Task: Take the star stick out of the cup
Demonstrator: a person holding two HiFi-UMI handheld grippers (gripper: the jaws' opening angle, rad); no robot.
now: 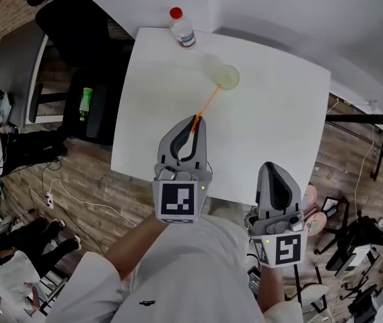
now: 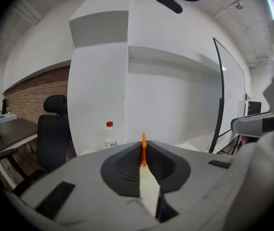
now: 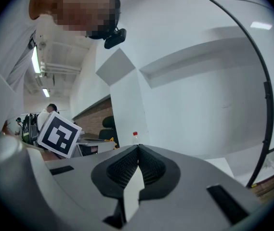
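star stick [image 1: 208, 103] thin orange, pinched by left tool [image 1: 195, 120], end in round cup [image 1: 229, 77]; right tool [image 1: 272, 168] closed

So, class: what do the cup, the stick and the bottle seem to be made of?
The cup: probably thin see-through plastic, yellowish; the table shows through it.
The stick: likely plastic, evenly bright orange, slender.
The bottle: clear plastic by its look, with a glossy red cap.

Cup [image 1: 228, 77] on table [image 1: 279, 133]; bottle [image 1: 182, 29] behind it, leftward.
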